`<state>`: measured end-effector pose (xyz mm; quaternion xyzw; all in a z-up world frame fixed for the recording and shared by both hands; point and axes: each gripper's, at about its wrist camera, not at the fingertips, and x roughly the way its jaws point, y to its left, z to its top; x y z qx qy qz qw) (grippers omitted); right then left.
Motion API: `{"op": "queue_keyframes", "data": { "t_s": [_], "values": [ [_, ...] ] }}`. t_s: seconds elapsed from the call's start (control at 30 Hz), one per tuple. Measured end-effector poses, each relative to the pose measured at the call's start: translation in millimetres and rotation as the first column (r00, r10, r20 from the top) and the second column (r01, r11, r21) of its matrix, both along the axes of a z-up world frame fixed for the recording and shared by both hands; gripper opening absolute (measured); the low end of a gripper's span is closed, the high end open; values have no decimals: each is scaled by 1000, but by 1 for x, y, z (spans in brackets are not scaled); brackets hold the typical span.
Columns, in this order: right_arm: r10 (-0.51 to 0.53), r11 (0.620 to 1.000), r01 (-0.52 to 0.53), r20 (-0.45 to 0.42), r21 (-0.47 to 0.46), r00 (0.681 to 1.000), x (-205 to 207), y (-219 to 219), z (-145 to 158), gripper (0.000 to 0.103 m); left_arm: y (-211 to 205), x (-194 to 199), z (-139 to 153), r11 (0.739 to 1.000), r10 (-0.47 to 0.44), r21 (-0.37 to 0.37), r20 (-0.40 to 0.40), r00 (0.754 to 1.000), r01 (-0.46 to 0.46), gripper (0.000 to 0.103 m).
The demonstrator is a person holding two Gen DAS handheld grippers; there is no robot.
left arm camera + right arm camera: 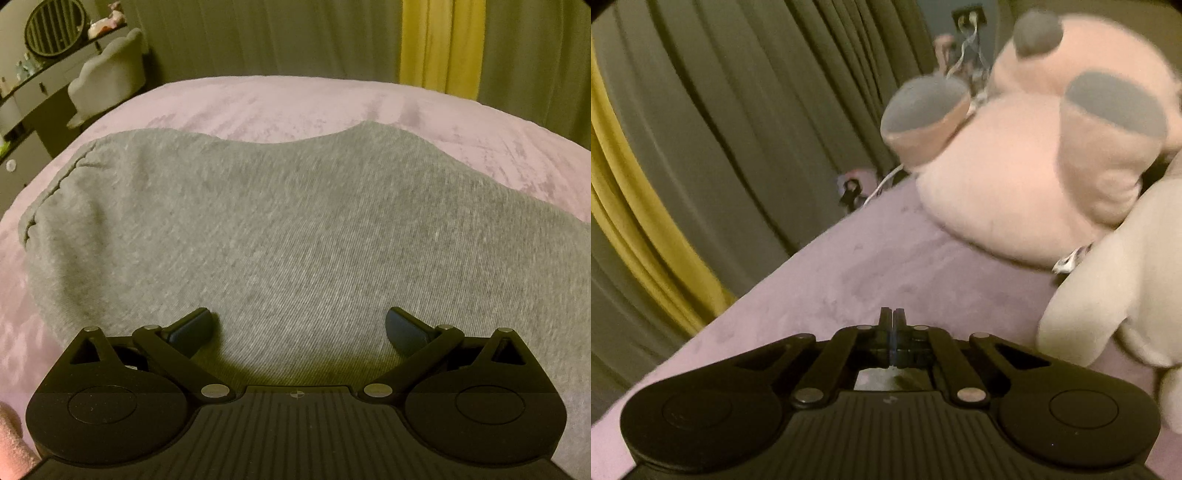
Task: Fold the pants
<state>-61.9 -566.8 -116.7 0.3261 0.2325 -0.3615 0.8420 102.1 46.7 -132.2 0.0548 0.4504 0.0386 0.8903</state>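
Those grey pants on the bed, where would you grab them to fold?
Probably the stitched hem end of the grey pants, coming from the left: it is a free, firm edge on the pink bedcover, easy for the open left tongs to pinch.

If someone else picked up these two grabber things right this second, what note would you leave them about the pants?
Left gripper: open, hovering just over the grey pants, gripping nothing.
Right gripper: shut, fingers pressed together with no cloth visible between them, pointing across the pink bedcover toward the pink plush toy and away from the pants.
Pants: lying on the bed in a broad, fairly smooth layer, one stitched edge at the left. How many folds are already made cannot be told from here.
Left to do: probably bring the right gripper back to the pants, grip an edge with both, and finish folding.
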Motion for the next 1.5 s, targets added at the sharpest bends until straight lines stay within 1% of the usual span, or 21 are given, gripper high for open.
{"op": "queue_keyframes", "data": {
  "t_s": [0.07, 0.1, 0.17, 0.23, 0.3, 0.43, 0.5, 0.57, 0.63, 0.7, 0.77, 0.87, 0.93, 1.0, 1.03, 1.1, 1.17, 1.27, 1.33, 1.37, 1.5],
  "values": [
    [38, 999, -38, -1, -13, 999, -2, 11, 2, 1, 0, 0, 0, 1000, 1, -1, -1, 1000, -1, 103],
    [59, 998, -59, 1, 1, 998, -3, 17, 1, 1, 0, 0, 0, 1000, 1, 0, 0, 1000, -1, 103],
    [110, 992, -109, -11, 60, 994, -5, 30, -7, 2, -1, 0, 0, 1000, -1, 4, 3, 1000, 1, 103],
    [125, 988, -120, -46, 99, 991, -6, 40, -14, 2, 0, 0, 0, 1000, -1, 1, 2, 1000, 1, 103],
    [142, 982, -133, -56, 136, 988, -4, 48, -25, 2, 1, 0, 0, 1000, 1, -4, 0, 1000, -1, 103],
    [206, 965, -185, -99, 184, 974, 19, 62, -45, 2, 0, 0, 0, 1000, 2, -2, 0, 1000, -2, 103],
    [202, 969, -181, -116, 170, 973, 29, 62, -56, 1, 0, 1, 0, 1000, 1, 0, 0, 1000, -1, 103],
    [170, 978, -157, -85, 134, 982, 36, 58, -62, 1, 0, 1, 0, 1000, 2, -5, -2, 1000, -2, 103],
    [124, 985, -115, -62, 129, 990, 36, 56, -62, 1, 1, 1, 0, 1000, 3, -9, -4, 1000, -3, 103],
    [83, 988, -75, -49, 138, 995, 36, 58, -54, 2, 1, 2, 0, 1000, 4, -13, -5, 1000, -4, 103],
    [124, 983, -123, -1, 135, 992, 33, 66, -44, 4, 2, 2, 0, 1000, 5, -15, -6, 1000, -5, 103],
    [214, 968, -214, 17, 132, 977, 26, 97, -38, 4, 2, 2, -1, 1000, 5, -17, -6, 1000, -5, 103],
    [288, 949, -284, -14, 135, 957, 30, 115, -43, 4, 2, 2, -1, 1000, 5, -17, -6, 1000, -5, 103],
    [341, 933, -328, -75, 145, 937, 41, 130, -57, 5, 2, 2, -1, 1000, 4, -20, -6, 1000, -4, 103],
    [335, 938, -323, -90, 130, 938, 44, 133, -61, 5, 3, 2, -1, 1000, 4, -21, -5, 1000, -4, 103],
    [296, 952, -290, -58, 97, 953, 47, 133, -66, 5, 3, 2, -1, 1000, 5, -24, -5, 1000, -5, 103],
    [250, 964, -246, -28, 99, 968, 52, 127, -69, 4, 2, 2, -2, 1000, 6, -23, -5, 1000, -6, 103],
    [214, 974, -210, -30, 88, 976, 59, 126, -68, 4, 2, 2, -2, 1000, 6, -22, -4, 1000, -6, 103],
    [221, 974, -217, -51, 73, 974, 61, 131, -59, 5, 3, 3, -2, 1000, 7, -27, -6, 1000, -7, 103],
    [245, 968, -242, -41, 70, 969, 59, 136, -55, 5, 3, 3, -2, 1000, 8, -28, -6, 1000, -8, 103],
    [300, 951, -294, -48, 99, 953, 51, 159, -45, 6, 3, 3, -2, 999, 8, -31, -8, 1000, -9, 103]
  ]
}}
